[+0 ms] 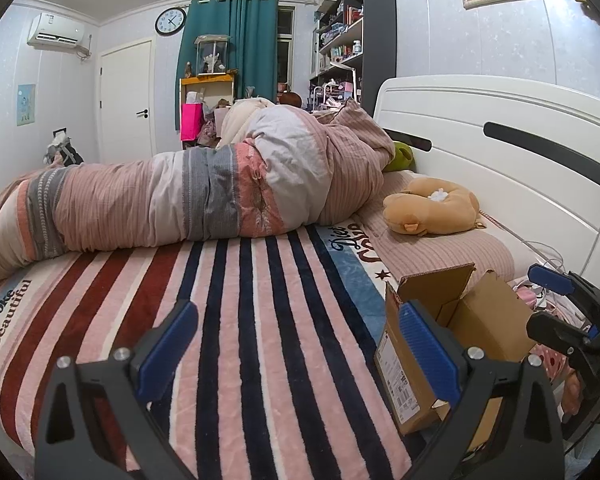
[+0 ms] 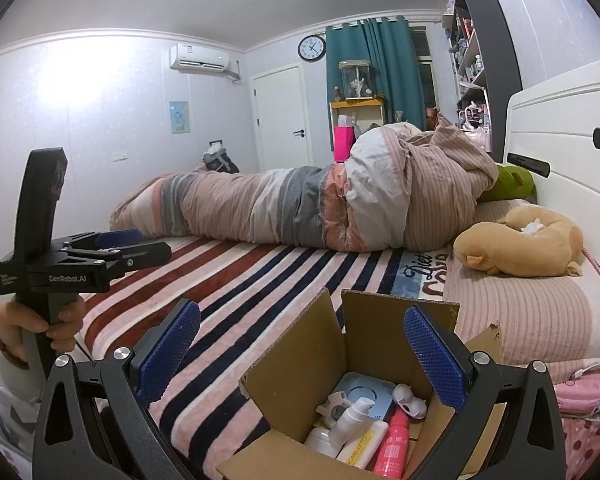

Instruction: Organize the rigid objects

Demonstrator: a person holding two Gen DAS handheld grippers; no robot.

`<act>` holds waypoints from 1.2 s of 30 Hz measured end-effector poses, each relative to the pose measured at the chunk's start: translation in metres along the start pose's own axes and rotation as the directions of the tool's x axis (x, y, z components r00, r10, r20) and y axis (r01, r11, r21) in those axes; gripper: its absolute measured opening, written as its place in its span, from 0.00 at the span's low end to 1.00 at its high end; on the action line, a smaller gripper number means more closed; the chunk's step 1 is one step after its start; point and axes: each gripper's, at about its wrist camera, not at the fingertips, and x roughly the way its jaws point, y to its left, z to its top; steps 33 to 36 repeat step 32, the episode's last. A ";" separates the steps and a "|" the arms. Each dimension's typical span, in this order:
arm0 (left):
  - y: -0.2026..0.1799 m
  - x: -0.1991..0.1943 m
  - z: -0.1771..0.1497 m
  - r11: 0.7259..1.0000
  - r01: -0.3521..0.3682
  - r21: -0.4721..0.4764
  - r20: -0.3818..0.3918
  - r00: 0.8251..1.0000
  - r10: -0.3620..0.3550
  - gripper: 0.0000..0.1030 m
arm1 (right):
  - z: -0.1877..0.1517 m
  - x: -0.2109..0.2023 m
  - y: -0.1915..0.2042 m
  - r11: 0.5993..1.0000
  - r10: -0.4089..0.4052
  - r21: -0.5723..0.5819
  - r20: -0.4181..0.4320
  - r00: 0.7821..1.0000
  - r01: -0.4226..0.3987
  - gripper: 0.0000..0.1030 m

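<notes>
An open cardboard box [image 2: 296, 364] stands on the striped blanket at the bed's near edge. It holds a white pump bottle [image 2: 350, 416], a pink bottle [image 2: 394, 440], a white tube [image 2: 360, 446], a round white-blue device [image 2: 360, 394] and a small white piece [image 2: 410, 400]. My right gripper [image 2: 300, 356] is open and empty just above the box. My left gripper [image 1: 296, 356] is open and empty over the blanket, with the box [image 1: 412, 360] at its right finger. The left gripper also shows in the right wrist view [image 2: 140, 240], and the right gripper in the left wrist view [image 1: 556, 300].
A rolled striped duvet [image 1: 188, 200] lies across the bed. A tan plush toy [image 1: 432, 208] and a green plush [image 1: 400, 156] sit by the white headboard [image 1: 500, 152]. Pink items and white cables [image 2: 588, 392] lie right of the box. Shelves [image 1: 340, 40] stand behind.
</notes>
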 end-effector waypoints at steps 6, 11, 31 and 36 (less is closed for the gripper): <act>0.000 0.000 0.000 1.000 0.001 -0.001 -0.001 1.000 -0.001 0.97 | -0.002 0.000 0.003 1.000 -0.005 0.005 0.000 1.000 0.005 1.00; 0.000 0.000 0.000 1.000 0.002 -0.001 -0.001 1.000 -0.002 0.97 | -0.002 0.000 0.004 1.000 -0.006 0.005 0.000 1.000 0.006 1.00; 0.000 0.000 -0.001 1.000 0.003 0.000 -0.002 1.000 -0.003 0.97 | -0.001 0.000 0.006 1.000 -0.009 0.008 0.000 1.000 0.009 1.00; 0.000 0.000 -0.001 1.000 0.003 0.000 -0.002 1.000 -0.003 0.97 | -0.001 0.001 0.005 1.000 -0.010 0.008 -0.001 1.000 0.010 1.00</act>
